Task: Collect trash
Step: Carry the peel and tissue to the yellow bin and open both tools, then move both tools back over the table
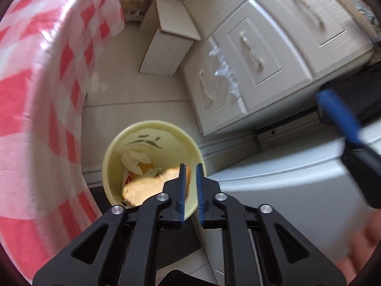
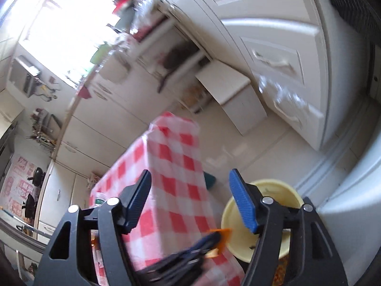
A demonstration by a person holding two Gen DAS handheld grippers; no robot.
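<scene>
No readable brand or label anywhere; only a red-and-white printed scrap low inside the yellow bin (image 1: 152, 157), too blurred to read. Left gripper (image 1: 190, 190) poised over the near rim of the bin, fingers narrowed to a slim gap, possibly nipping the edge of an orange peel-like scrap (image 1: 147, 186) lying among crumpled white paper (image 1: 135, 160). Right gripper (image 2: 190, 202) spread wide, holding nothing, to the right near the white drawers (image 1: 262, 54). Red-checked tablecloth (image 1: 40, 109) hanging at the left.
</scene>
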